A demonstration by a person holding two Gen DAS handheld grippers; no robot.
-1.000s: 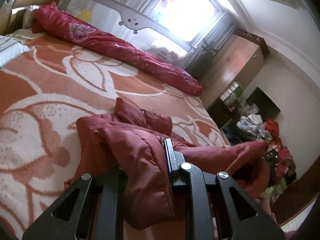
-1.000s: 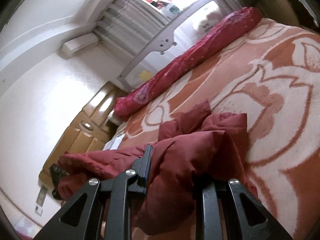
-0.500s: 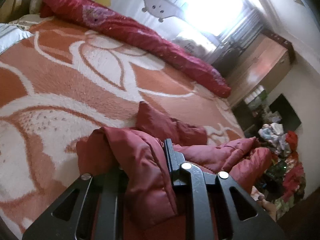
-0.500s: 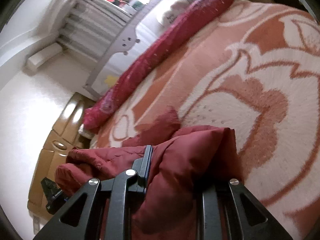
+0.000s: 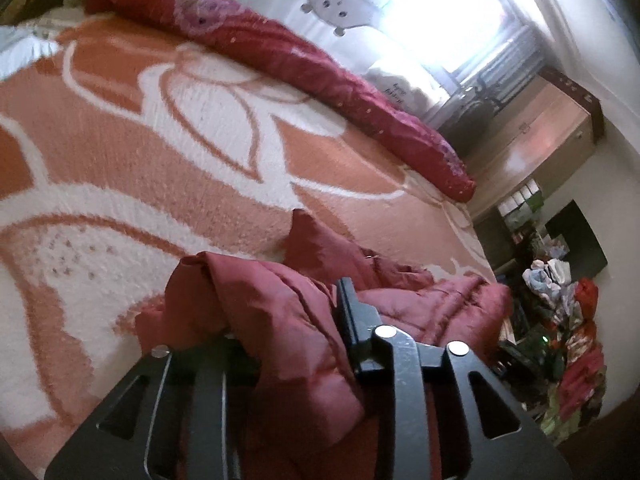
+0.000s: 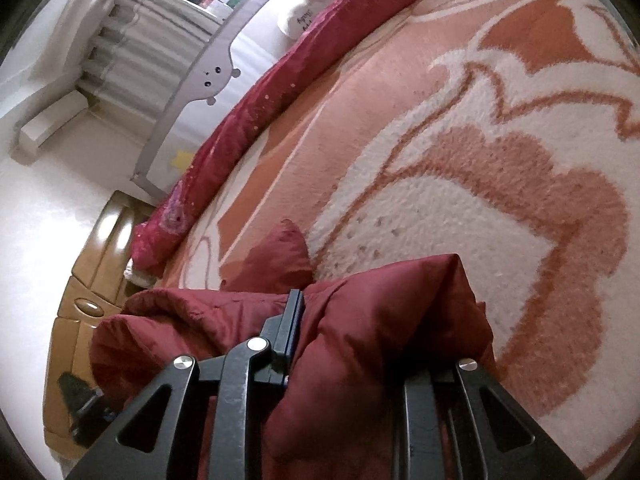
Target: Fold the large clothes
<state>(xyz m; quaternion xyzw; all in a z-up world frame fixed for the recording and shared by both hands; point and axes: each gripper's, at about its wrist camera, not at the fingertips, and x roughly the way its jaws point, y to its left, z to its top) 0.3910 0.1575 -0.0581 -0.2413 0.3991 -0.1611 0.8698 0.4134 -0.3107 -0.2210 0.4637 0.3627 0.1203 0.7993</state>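
A dark red padded jacket (image 5: 288,312) hangs bunched between my two grippers, low over the orange and white blanket (image 5: 160,152) on the bed. My left gripper (image 5: 280,312) is shut on a thick fold of it; fabric drapes over the left finger. My right gripper (image 6: 360,312) is shut on another fold of the same jacket (image 6: 380,320); the right finger is hidden by cloth. A loose jacket corner (image 6: 276,256) rests on the blanket ahead.
A long crimson bolster (image 5: 280,52) lies along the far side of the bed by a grey guard rail (image 5: 336,0). A wooden cabinet (image 5: 532,144) and a pile of clothes (image 5: 572,360) stand beyond the bed's right edge. The wooden headboard (image 6: 80,320) shows in the right wrist view.
Both grippers, still holding the jacket, have moved forward and lower over the blanket. The jacket's middle has sagged closer to the bed.
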